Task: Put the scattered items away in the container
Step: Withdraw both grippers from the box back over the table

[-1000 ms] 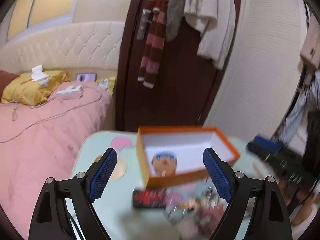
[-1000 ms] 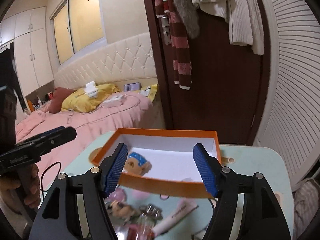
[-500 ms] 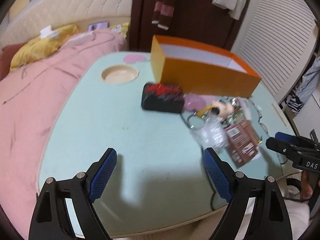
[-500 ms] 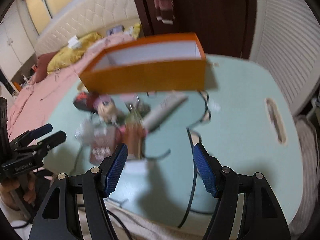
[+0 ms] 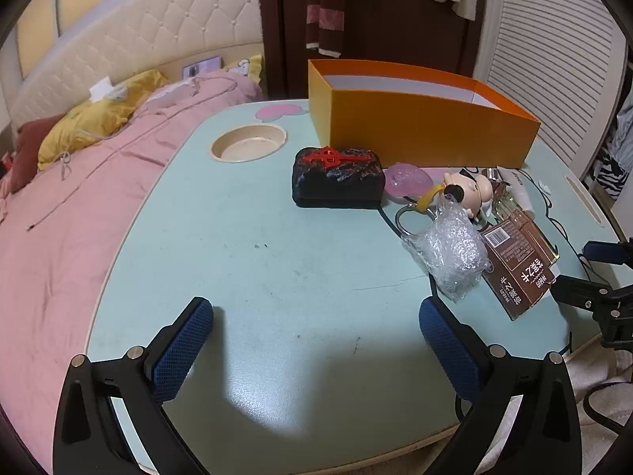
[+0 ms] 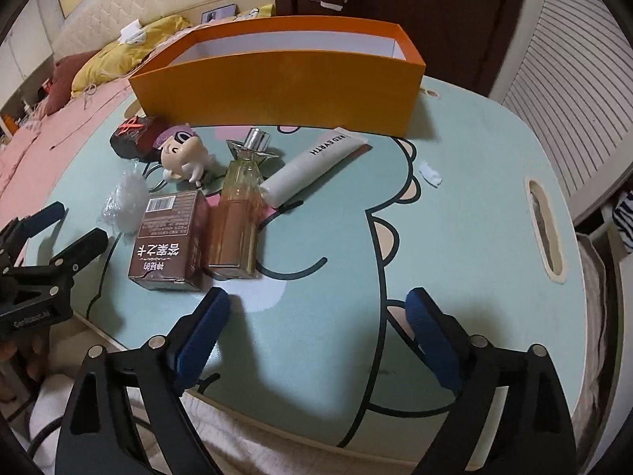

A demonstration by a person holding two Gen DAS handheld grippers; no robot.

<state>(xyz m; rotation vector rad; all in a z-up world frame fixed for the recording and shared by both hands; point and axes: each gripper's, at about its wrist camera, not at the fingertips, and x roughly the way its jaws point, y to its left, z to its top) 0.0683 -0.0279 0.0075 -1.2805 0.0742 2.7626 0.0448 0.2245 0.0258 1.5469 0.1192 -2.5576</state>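
Both the left gripper [image 5: 315, 336] and right gripper [image 6: 318, 318] hover wide open, holding nothing. The glass perfume bottle [image 6: 237, 213], at 11 o'clock before the orange box [image 6: 277, 91], looks heavy, slippery, fragile; grip its flat sides.

box [image 6: 277, 91]: orange outside, white inside
worktop [image 5: 245, 261]: pale mint green; the right wrist view shows a cartoon drawn on it in dark outline, with tan and pink patches
round recess [image 5: 248, 143]: cream
case [image 5: 338, 177]: black, mottled, with a red emblem on top
carton [image 6: 168, 239]: brown, white characters, white barcode panel
bottle [image 6: 237, 217]: clear, amber liquid, silver cap
tube [image 6: 312, 164]: white with dark lettering
figurine [image 6: 184, 154]: cream skin, purple cap
bubble wrap [image 5: 449, 251]: clear, silvery
oval item [image 5: 407, 179]: translucent pink
fingers [image 5: 182, 350]: blue textured pads on black arms
bedcover [image 5: 59, 206]: pink
pillow [image 5: 99, 118]: yellow
headboard [image 5: 138, 39]: cream, quilted in diamonds
scarf [image 5: 324, 4]: dark red and pink stripes
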